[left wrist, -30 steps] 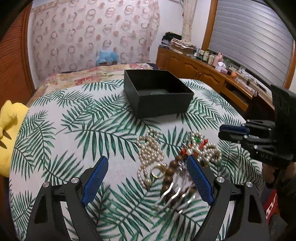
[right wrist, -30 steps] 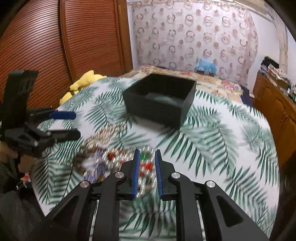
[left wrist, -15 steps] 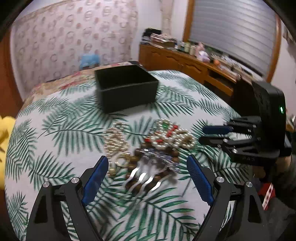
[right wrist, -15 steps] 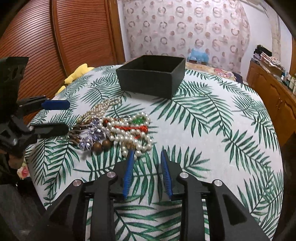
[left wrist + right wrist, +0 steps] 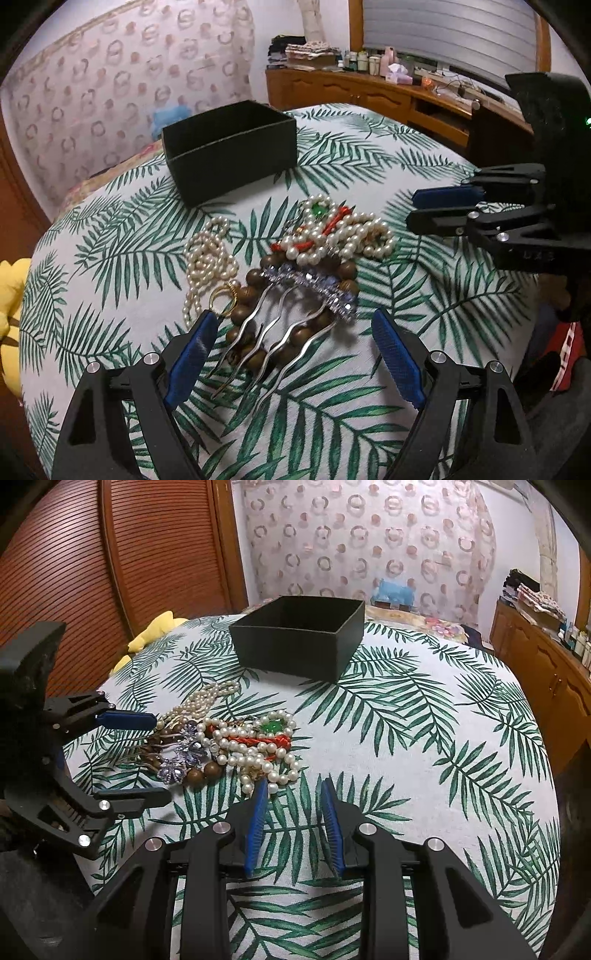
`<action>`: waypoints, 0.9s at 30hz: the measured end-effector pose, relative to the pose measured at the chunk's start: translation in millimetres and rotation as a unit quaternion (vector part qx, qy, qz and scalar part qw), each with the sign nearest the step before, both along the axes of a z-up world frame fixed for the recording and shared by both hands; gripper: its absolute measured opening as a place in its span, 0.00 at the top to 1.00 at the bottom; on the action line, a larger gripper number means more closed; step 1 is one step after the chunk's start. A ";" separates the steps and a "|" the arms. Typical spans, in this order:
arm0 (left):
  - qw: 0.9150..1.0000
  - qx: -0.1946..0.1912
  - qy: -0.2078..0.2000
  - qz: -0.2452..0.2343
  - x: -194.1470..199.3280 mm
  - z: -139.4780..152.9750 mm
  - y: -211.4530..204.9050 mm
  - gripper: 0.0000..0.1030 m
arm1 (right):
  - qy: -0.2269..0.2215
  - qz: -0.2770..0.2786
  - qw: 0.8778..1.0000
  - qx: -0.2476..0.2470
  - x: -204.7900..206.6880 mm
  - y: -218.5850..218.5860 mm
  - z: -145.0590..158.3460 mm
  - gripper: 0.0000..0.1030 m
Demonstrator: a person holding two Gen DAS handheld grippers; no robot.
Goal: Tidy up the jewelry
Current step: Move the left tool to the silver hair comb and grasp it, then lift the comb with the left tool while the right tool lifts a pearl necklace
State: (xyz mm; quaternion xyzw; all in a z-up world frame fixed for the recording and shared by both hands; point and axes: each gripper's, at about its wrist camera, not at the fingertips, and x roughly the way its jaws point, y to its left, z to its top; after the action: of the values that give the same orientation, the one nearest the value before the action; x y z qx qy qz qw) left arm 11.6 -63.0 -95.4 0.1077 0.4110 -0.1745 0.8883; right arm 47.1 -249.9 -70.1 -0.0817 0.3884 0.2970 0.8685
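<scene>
Jewelry lies in one tangled heap on the counter (image 5: 424,155), with the black box (image 5: 229,147) standing apart behind it, its inside not visible. Recommended procedure: select one loose outer piece, such as the silver hair comb (image 5: 295,306) lying on the wooden bead bracelet (image 5: 247,295), close on its crystal spine, and lift slowly so the neighbouring pearl strands (image 5: 258,749) do not drag along. Left tongs (image 5: 291,350): spread wide, straddling the comb prongs, gripping nothing. Right tongs (image 5: 291,827): moderately parted, empty, just beside the near edge of the pearl strands; contact cannot be determined.
</scene>
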 end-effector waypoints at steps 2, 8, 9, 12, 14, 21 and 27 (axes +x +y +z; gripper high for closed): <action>1.000 0.000 0.003 -0.003 -2.5 -2.4 2.2 0.32 | 0.000 0.001 1.000 -0.001 -0.7 1.8 0.1 0.69; 1.000 -0.009 0.005 0.008 -7.8 -2.2 14.9 0.60 | -0.001 0.004 1.000 -0.003 -1.7 4.0 -0.6 0.69; 1.000 -0.015 0.004 0.009 -8.6 -0.3 17.6 0.61 | -0.001 0.004 1.000 -0.003 -1.9 4.1 -0.6 0.69; 0.999 -0.032 -0.004 0.012 -11.1 6.6 22.2 0.70 | 0.000 0.005 1.000 -0.003 -2.2 6.1 -1.6 0.69; 0.999 -0.041 -0.009 0.016 -11.5 11.2 24.5 0.79 | 0.000 0.006 1.000 -0.005 -2.5 7.3 -2.2 0.69; 0.997 -0.070 -0.018 0.032 -8.9 18.4 34.1 0.98 | 0.000 0.007 1.000 -0.006 -2.2 9.2 -3.7 0.69; 0.995 -0.085 -0.036 0.042 -12.3 27.5 40.1 0.98 | 0.003 0.014 1.000 -0.008 -1.1 12.7 -5.2 0.69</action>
State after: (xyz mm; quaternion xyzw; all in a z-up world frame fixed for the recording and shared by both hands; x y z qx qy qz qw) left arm -0.7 -22.9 -67.9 0.0204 0.3669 -0.1676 0.9148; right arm 46.0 -237.2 -75.2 -0.0934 0.3922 0.3066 0.8622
